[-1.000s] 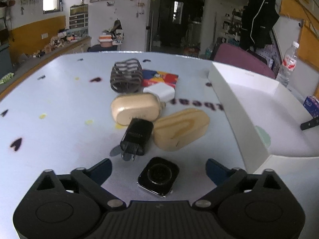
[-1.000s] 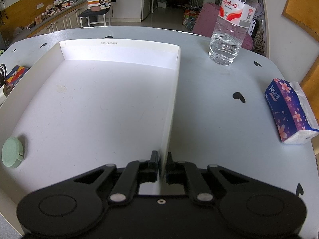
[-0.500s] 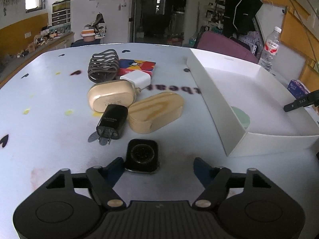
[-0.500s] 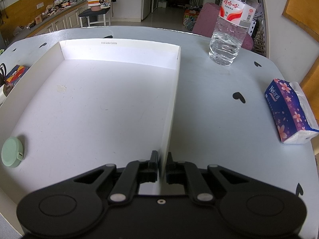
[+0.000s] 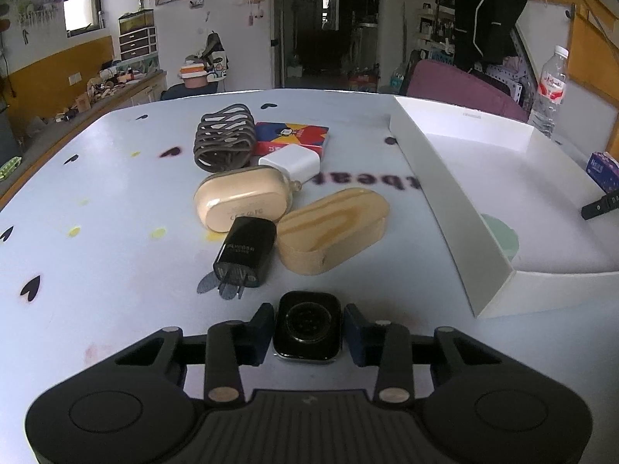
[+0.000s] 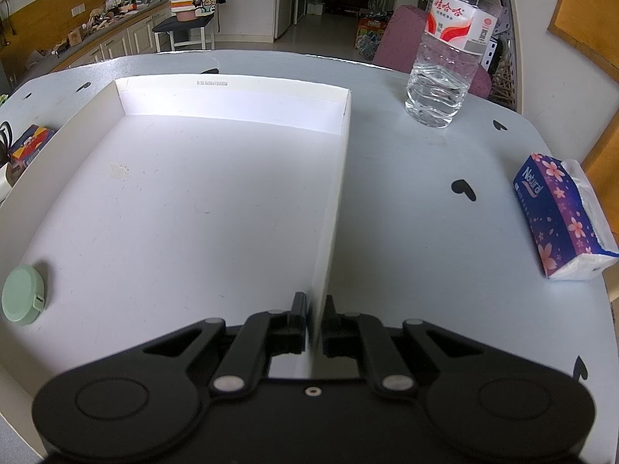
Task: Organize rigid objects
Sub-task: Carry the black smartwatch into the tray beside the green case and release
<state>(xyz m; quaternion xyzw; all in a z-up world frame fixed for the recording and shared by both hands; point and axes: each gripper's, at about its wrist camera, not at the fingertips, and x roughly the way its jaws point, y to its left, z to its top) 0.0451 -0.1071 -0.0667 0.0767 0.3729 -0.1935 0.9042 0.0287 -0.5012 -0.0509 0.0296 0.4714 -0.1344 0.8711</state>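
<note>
My left gripper (image 5: 308, 328) is shut on a black smartwatch body (image 5: 308, 326) that lies face down on the table. Just beyond it lie a black plug adapter (image 5: 245, 252), a wooden oval case (image 5: 333, 230), a beige earbud case (image 5: 241, 203), a white charger (image 5: 289, 163), a grey slotted holder (image 5: 224, 137) and a red-blue card box (image 5: 292, 137). My right gripper (image 6: 314, 321) is shut on the right wall of the white tray (image 6: 334, 208). A mint round disc (image 6: 24, 299) lies in the tray's near left corner; it also shows in the left wrist view (image 5: 501, 234).
The white tray's left wall (image 5: 445, 201) stands to the right of the pile. A water bottle (image 6: 448, 50) and a purple tissue pack (image 6: 561, 216) sit on the table right of the tray. The table's near edge lies behind the grippers.
My left gripper has moved forward around the smartwatch body and closed on it. My right gripper has stayed clamped on the tray wall.
</note>
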